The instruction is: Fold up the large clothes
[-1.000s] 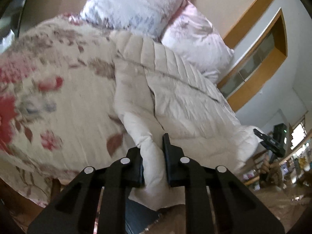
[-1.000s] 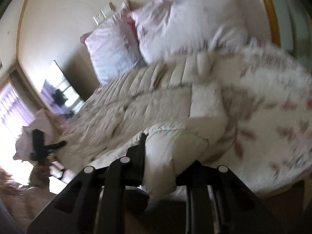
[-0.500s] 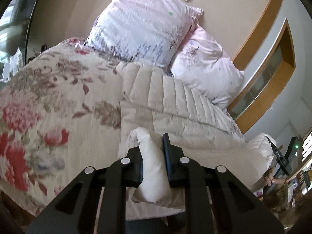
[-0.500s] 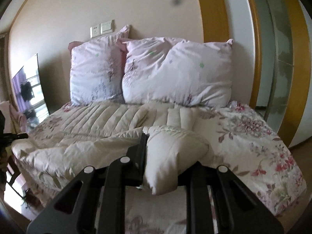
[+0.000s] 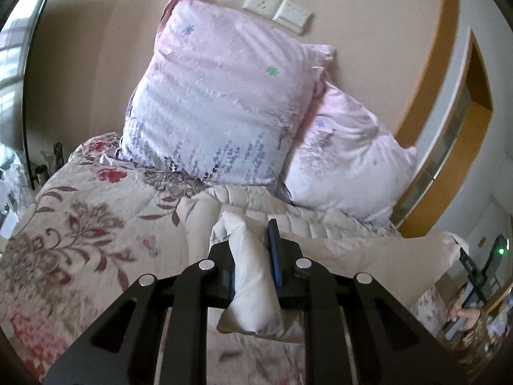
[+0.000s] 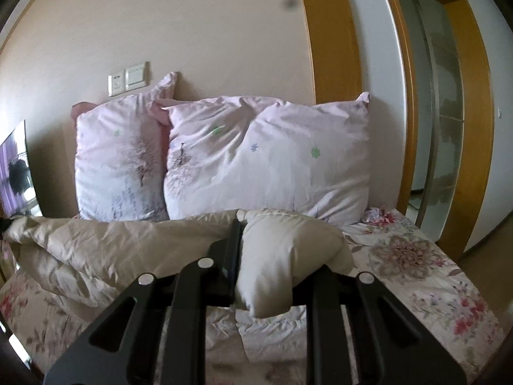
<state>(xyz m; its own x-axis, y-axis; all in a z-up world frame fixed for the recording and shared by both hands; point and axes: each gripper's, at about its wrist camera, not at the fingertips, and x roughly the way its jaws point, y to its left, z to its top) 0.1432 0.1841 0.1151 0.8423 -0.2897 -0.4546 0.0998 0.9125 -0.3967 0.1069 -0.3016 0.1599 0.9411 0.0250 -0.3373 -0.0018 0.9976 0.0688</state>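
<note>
A cream quilted down jacket [image 5: 362,250] lies across the floral bedspread [image 5: 80,224]. My left gripper [image 5: 251,247] is shut on a bunched corner of the jacket and holds it lifted above the bed. My right gripper [image 6: 272,250] is shut on another puffy corner of the jacket [image 6: 105,243]; its right finger is hidden under the fabric. The lifted edge stretches between the two grippers, folded toward the pillows. The jacket's quilted part [image 5: 243,202] shows beyond the left gripper.
Two pink pillows [image 5: 221,109] [image 6: 272,157] lean on the wall at the head of the bed. Wall switches [image 5: 279,9] sit above them. A wooden door frame [image 6: 333,32] stands to the right. The bedspread [image 6: 426,272] reaches the bed's right edge.
Both grippers have lifted the jacket's near edge and carried it forward toward the pillows. The views have tilted from looking down at the bed to looking level at the wall.
</note>
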